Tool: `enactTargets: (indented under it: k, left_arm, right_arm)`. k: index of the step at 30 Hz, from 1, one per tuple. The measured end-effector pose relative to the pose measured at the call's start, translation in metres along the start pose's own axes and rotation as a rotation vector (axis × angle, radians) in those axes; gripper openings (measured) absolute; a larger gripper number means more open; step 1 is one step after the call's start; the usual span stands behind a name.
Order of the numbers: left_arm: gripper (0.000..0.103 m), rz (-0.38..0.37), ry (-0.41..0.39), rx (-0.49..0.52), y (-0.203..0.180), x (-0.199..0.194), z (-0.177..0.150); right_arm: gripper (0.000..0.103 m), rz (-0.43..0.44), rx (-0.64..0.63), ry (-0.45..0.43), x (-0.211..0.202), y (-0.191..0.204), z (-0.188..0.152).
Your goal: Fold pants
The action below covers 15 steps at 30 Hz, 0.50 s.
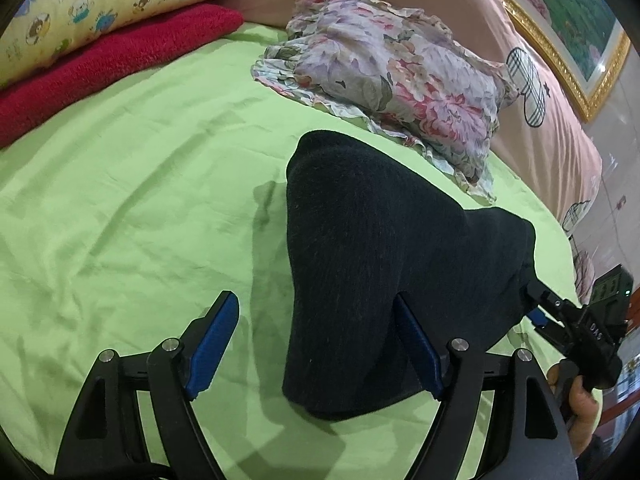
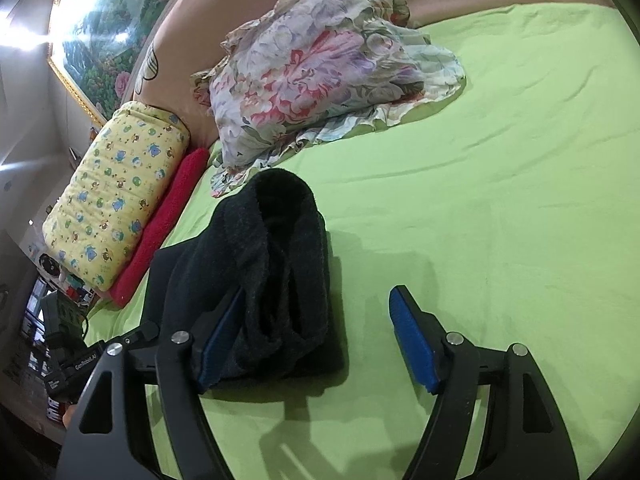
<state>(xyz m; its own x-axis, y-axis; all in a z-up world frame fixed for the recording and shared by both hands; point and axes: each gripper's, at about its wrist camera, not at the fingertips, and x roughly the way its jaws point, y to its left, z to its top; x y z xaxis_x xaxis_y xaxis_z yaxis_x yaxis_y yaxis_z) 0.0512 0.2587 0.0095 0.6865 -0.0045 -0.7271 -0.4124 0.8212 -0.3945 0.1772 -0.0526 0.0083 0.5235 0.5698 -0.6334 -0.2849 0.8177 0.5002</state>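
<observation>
Black pants (image 1: 380,264) bundled between both tongs, left (image 1: 316,344) and right (image 2: 316,340), jaws wide, seemingly gripping nothing; withdrawing pads could snag, undoing fold.

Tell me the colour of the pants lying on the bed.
The pants are black, or very dark, and plain; the left wrist view shows them best, against the green sheet.

One black pants (image 1: 384,264), one floral pillow (image 1: 396,80), one red towel (image 1: 112,64), two tools
</observation>
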Motion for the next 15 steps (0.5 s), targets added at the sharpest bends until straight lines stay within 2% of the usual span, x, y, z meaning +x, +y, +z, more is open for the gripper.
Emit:
enactTargets:
  k: [9,15]
  left_arm:
    - [0.08,0.017,-0.039,0.084,-0.009,-0.028,-0.009]
    - [0.083,0.041,-0.075,0.146,-0.019,-0.048,-0.019]
  right_arm:
    - [0.075,0.023,-0.061,-0.01,-0.017,0.024,-0.011]
    - [0.075,0.027,-0.162,-0.021,-0.032,0.047,-0.021]
